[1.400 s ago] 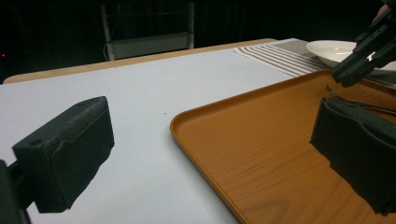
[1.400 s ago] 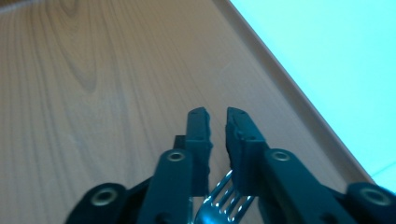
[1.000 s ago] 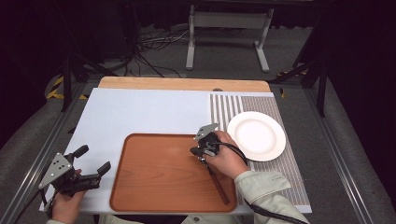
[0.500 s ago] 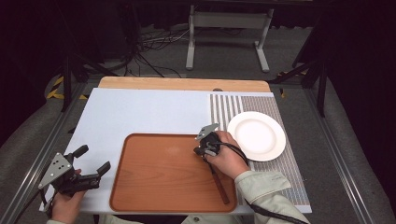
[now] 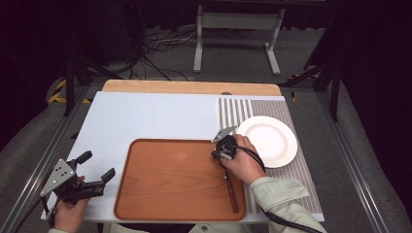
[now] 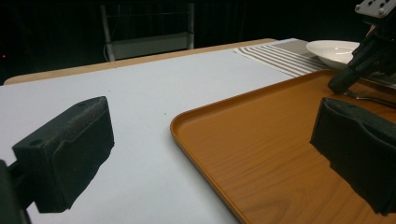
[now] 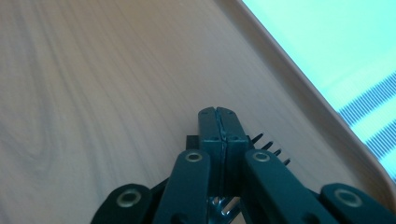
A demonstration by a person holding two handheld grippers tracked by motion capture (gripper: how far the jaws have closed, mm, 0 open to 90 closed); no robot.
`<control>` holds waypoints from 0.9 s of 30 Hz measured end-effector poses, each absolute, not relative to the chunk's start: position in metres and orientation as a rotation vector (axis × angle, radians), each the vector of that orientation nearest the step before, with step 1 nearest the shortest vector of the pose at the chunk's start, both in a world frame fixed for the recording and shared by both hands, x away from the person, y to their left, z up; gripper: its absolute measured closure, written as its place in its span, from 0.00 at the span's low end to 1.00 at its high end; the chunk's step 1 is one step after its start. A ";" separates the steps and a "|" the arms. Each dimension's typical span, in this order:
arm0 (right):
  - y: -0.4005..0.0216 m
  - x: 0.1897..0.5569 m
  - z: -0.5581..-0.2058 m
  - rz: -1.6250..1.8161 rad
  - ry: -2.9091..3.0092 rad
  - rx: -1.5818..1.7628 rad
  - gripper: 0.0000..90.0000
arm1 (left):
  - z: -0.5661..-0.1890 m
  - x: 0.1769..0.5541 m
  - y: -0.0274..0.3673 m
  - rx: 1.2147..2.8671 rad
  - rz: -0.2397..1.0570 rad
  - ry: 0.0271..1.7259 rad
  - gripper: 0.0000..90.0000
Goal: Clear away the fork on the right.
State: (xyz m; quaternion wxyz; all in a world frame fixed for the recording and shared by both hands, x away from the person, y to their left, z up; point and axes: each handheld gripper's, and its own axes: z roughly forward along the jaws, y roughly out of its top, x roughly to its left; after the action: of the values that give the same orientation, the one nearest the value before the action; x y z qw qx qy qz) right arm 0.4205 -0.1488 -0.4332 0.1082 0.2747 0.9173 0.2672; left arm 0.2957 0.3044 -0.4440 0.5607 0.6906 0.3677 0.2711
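Gripping fork (image 7: 268,144) on tray (image 5: 170,179), right claw (image 5: 219,154)

fork (image 7: 271,148) mostly hidden beneath right gripper (image 7: 219,122), tines peeking out

The left hand (image 5: 68,213) holds the left gripper (image 5: 95,166) low off the tray's (image 5: 145,194) left edge, its two jaws spread wide apart and pointing toward the tray. The right hand (image 5: 243,162), in a pale sleeve (image 5: 279,199), holds the right gripper (image 5: 217,154) over the tray's right edge, tipped downward, its jaws pressed together around a fork (image 7: 271,144).
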 end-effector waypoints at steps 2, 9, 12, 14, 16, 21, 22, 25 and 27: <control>-0.152 0.421 -0.433 0.772 2.696 0.827 1.00 | -0.444 0.296 0.304 1.627 0.638 0.866 0.00; -0.162 0.421 -0.432 0.747 2.674 0.863 1.00 | -0.444 0.295 0.304 1.621 0.642 0.866 0.00; -0.165 0.421 -0.431 0.743 2.672 0.879 1.00 | -0.444 0.295 0.304 1.624 0.642 0.865 0.00; -0.166 0.421 -0.431 0.742 2.667 0.887 1.00 | -0.444 0.296 0.303 1.624 0.640 0.866 0.00; -0.168 0.421 -0.431 0.739 2.672 0.892 1.00 | -0.444 0.296 0.304 1.625 0.641 0.865 0.00; -0.170 0.421 -0.432 0.735 2.666 0.911 1.00 | -0.444 0.296 0.303 1.624 0.639 0.865 0.00; -0.170 0.421 -0.432 0.738 2.664 0.907 1.00 | -0.444 0.296 0.303 1.625 0.639 0.865 0.00; -0.171 0.420 -0.430 0.743 2.658 0.911 1.00 | -0.444 0.296 0.303 1.624 0.639 0.865 0.00; -0.171 0.420 -0.428 0.754 2.655 0.914 1.00 | -0.444 0.296 0.303 1.628 0.638 0.865 0.00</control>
State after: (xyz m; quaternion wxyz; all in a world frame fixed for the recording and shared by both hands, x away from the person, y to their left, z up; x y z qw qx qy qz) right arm 0.4196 -0.1708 -0.4279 0.1170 0.3123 0.9069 0.2576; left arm 0.2959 0.3035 -0.4439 0.5610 0.6908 0.3670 0.2708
